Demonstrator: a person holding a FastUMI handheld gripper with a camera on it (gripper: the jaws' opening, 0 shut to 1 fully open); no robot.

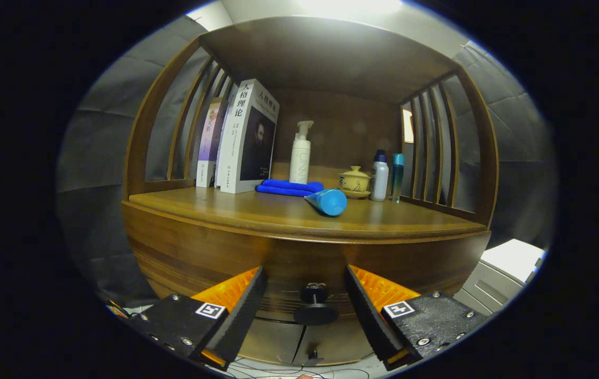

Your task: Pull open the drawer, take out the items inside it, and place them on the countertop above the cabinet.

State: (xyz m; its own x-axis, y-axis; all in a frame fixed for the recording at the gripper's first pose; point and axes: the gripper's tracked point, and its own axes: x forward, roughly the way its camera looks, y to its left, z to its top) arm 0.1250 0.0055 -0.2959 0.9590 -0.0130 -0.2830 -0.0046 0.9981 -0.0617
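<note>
A wooden cabinet stands ahead with its countertop (257, 213) above a closed drawer front (278, 258). The drawer's dark round knob (315, 305) sits low on that front, right between my two fingers. My gripper (306, 295) is open, one finger on each side of the knob with a gap to it on both sides. On the countertop a blue tube (327, 201) lies on its side near the front, with a folded blue cloth (289, 187) behind it. What is in the drawer is hidden.
Books (244, 139) lean at the back left of the countertop. A white pump bottle (300, 155), a yellow lidded cup (355, 181) and two small bottles (386, 176) stand at the back. Slatted sides and a roof enclose the shelf. A white box (505, 268) sits right of the cabinet.
</note>
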